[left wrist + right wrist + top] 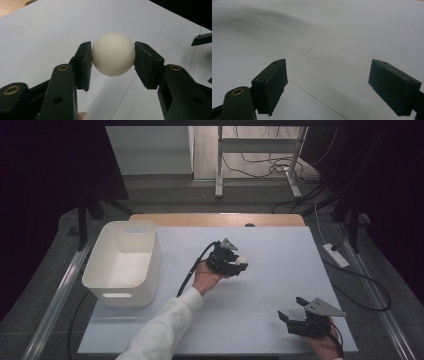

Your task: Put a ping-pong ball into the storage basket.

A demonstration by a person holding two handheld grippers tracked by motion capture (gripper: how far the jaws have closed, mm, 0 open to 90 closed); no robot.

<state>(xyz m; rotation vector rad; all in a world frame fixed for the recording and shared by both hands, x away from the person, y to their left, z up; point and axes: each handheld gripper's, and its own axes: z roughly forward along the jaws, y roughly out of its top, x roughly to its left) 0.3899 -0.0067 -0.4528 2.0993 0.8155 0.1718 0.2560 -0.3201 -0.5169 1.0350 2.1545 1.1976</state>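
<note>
Two grippers I am watching over a white sheet [260,270] covering the table | left gripper [113,53] is clamping a white ball [113,54] above mid-sheet | right gripper [328,86] is hanging wide open, holding nothing, near the front right corner | white bin [131,245] is sitting at left | cables [260,165] are trailing across the grey floor beyond.

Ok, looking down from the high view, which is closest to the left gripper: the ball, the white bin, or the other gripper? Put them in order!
From the left gripper:
1. The white ball, clamped right between its jaws, mid-table.
2. The right gripper, open, at the table's near right.
3. The white bin, at the table's left edge.
The last two are nearly a tie.
</note>
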